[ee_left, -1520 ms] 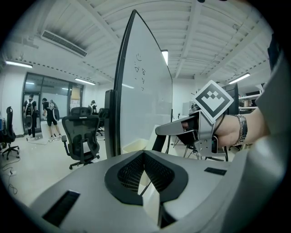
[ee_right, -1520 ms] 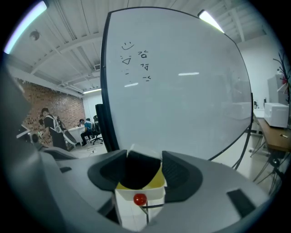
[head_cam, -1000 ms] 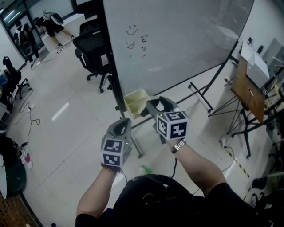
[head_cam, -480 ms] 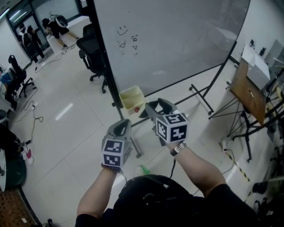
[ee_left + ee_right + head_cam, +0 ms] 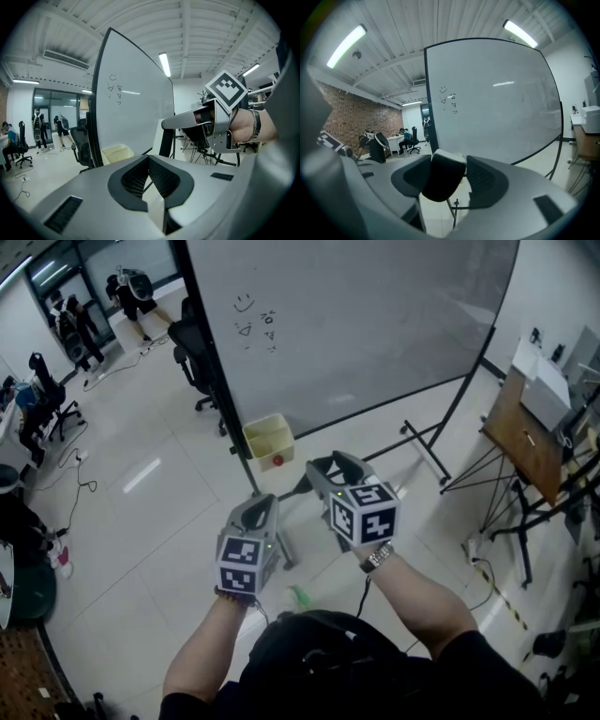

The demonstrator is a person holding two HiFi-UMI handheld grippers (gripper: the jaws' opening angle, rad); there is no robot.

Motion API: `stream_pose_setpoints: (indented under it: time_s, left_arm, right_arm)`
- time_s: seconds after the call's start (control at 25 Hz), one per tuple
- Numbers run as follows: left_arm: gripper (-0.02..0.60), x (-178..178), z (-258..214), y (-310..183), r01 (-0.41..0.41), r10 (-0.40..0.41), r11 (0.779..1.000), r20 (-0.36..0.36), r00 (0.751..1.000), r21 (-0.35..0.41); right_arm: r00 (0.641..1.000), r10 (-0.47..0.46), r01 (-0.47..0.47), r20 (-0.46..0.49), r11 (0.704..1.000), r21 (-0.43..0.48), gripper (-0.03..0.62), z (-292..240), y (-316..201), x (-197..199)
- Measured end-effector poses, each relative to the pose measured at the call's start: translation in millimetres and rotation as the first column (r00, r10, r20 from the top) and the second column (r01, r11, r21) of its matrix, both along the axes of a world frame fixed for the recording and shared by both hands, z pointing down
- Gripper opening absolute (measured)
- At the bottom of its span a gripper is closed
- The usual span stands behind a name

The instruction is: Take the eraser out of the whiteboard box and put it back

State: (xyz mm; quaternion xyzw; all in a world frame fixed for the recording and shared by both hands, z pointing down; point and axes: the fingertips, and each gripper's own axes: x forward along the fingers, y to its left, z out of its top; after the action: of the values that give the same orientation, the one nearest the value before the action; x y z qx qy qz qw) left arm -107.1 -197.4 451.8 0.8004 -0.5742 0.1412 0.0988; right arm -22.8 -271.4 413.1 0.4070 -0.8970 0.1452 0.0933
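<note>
The eraser (image 5: 440,183), judged light, with a stiff white back and soft dark felt, is clamped by its sides in the right gripper (image 5: 335,465), the box (image 5: 258,439) at eleven o'clock, while the left gripper (image 5: 260,509) is closed on nothing.

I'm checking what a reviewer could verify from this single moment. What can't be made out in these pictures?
- Head view: the right gripper largely hides the black, white-topped eraser it grips.
- Head view: the red thing in the pale yellow whiteboard box is too small to identify.
- Left gripper view: the box's own wall hides its inside.
- All views: the whiteboard's scribbles are too small to read.
</note>
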Motion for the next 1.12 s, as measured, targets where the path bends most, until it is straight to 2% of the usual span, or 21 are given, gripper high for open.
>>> stream_pose_setpoints:
  time_s: [0.52, 0.84, 1.12]
  left_arm:
    - [0.0, 36, -8, 54, 0.048, -0.048, 0.999, 0.009, 0.999, 0.019]
    - [0.0, 34, -12, 80, 0.076, -0.077, 0.997, 0.012, 0.997, 0.028]
    - [0.0, 23, -18, 97, 0.069, -0.069, 0.997, 0.015, 0.997, 0.034]
  right_arm:
    - [0.998, -0.052, 0.052, 0.018, 0.999, 0.016, 0.264, -10, 54, 34]
    - [0.996, -0.088, 0.087, 0.024, 0.996, 0.019, 0.264, -12, 80, 31]
    - [0.996, -0.09, 0.09, 0.023, 0.996, 0.029, 0.264, -19, 98, 18]
